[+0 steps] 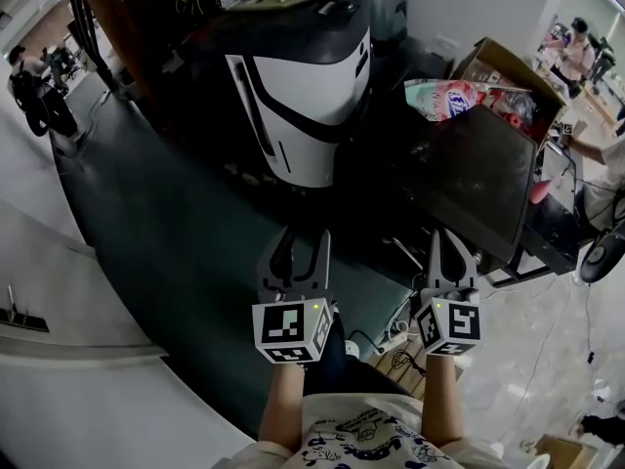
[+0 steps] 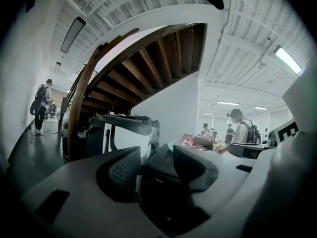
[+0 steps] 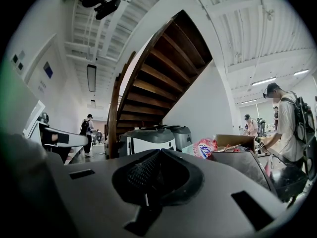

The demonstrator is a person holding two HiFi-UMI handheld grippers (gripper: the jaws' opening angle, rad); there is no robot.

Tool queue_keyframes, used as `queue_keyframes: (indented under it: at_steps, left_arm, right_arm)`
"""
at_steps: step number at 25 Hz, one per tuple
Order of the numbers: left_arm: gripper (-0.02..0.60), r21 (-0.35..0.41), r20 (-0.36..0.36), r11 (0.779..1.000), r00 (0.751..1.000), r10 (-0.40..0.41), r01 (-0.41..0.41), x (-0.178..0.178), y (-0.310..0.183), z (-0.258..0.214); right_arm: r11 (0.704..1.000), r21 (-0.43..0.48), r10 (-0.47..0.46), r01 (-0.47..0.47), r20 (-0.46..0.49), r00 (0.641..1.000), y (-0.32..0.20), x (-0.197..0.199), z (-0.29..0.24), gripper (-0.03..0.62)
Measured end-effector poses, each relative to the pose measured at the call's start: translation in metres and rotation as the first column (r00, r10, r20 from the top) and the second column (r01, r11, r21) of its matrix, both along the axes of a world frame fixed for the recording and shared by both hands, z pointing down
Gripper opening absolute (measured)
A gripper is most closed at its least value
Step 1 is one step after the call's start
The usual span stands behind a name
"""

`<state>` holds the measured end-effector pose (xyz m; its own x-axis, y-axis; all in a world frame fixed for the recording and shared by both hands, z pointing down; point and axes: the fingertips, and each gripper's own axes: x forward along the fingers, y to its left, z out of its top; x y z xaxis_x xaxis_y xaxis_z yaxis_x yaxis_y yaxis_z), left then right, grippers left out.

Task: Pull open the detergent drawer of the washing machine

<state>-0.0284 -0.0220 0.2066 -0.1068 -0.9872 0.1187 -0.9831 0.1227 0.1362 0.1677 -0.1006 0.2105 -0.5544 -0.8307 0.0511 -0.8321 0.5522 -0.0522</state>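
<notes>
**Entry: drawer-opening task. Status: not begun, by the look of it.**

1. White-and-black machine (image 1: 303, 106): at 12 o'clock from the grippers and well apart from both. No drawer front shows on it.
2. Left gripper (image 1: 305, 234): jaws stand wide with nothing between them. In its own view only a dark appliance front shows through the gap.
3. Right gripper (image 1: 446, 237): jaws drawn together at the tips, holding nothing.
4. Dark machine (image 1: 474, 179): at 1 o'clock from the right gripper, near but untouched. It is probably the washing machine.
5. Cardboard box (image 1: 508, 66) with a printed bag (image 1: 449, 98): further off at 1 o'clock.

**Outstanding:** approaching, gripping and pulling are all left to do.

**Not determinable:** the detergent drawer appears in no view. The dark machine's front is too dim to show any handle or panel.
</notes>
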Motion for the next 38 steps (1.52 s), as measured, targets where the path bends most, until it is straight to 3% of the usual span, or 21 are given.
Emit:
queue_keyframes:
  at_steps: [12, 15, 19, 24, 38]
  left_arm:
    - [0.201, -0.057, -0.062, 0.994, 0.994, 0.092, -0.096, -0.036, -0.078, 0.042]
    - [0.201, -0.054, -0.113, 0.990, 0.986, 0.122, -0.129, -0.043, -0.103, 0.058]
    - [0.202, -0.034, -0.233, 0.985, 0.960, 0.155, -0.167, -0.049, -0.133, 0.081]
    - [0.202, -0.056, -0.330, 0.975, 0.925, 0.187, -0.217, -0.051, -0.162, 0.117]
    - [0.215, -0.090, -0.521, 0.936, 0.817, 0.247, -0.340, -0.041, -0.217, 0.209]
  right_arm:
    - [0.999, -0.023, 0.044, -0.044, -0.010, 0.999, -0.059, -0.039, 0.032, 0.009]
    - [0.997, -0.037, 0.061, -0.061, -0.018, 0.998, -0.075, -0.046, 0.045, 0.009]
    - [0.995, -0.053, 0.086, -0.087, -0.029, 0.996, -0.095, -0.052, 0.063, 0.009]
    - [0.991, -0.076, 0.108, -0.112, -0.051, 0.993, -0.115, -0.059, 0.086, 0.009]
    - [0.981, -0.120, 0.137, -0.150, -0.110, 0.984, -0.154, -0.074, 0.151, 0.009]
